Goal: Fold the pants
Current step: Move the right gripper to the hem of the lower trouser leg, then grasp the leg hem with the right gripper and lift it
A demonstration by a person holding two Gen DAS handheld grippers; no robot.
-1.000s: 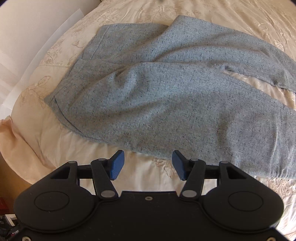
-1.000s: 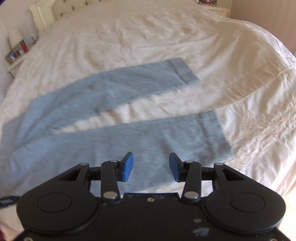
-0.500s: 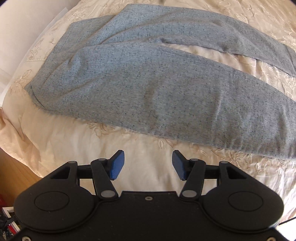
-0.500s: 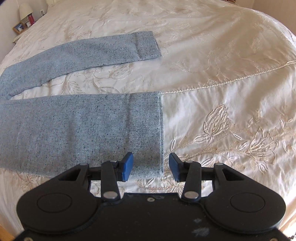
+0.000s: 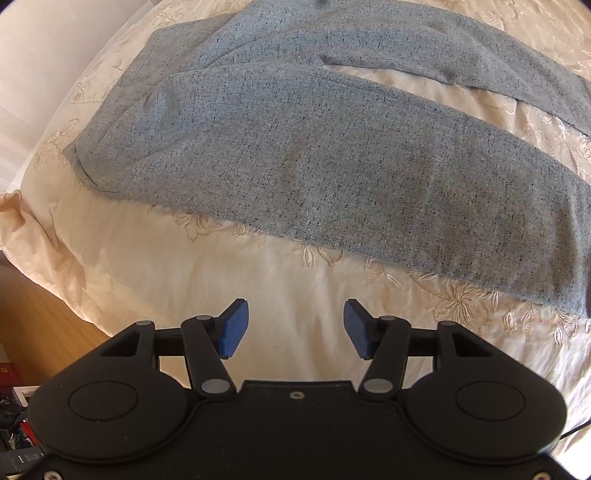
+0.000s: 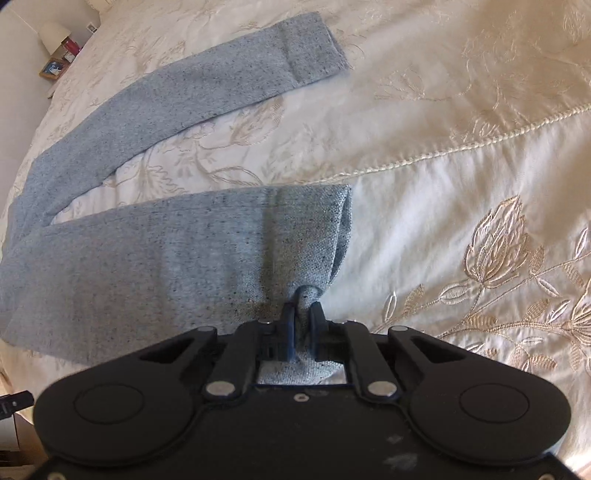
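The right gripper (image 6: 302,317) is closing, pinching the hem of the pants (image 6: 155,258). The left gripper (image 5: 293,328) is hanging wide over the bedspread (image 5: 295,280), near the waist. A lamp (image 6: 53,35) is standing beside.

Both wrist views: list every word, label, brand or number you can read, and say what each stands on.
No text can be read in either view.
Red box beside the bed, left wrist view: any print is too blurred.
Dark items at the lower left corner: faint pale marks, too small to read.
Framed picture on the nightstand, right wrist view: no legible writing.
Pants and bedspread: embroidery only, no lettering.
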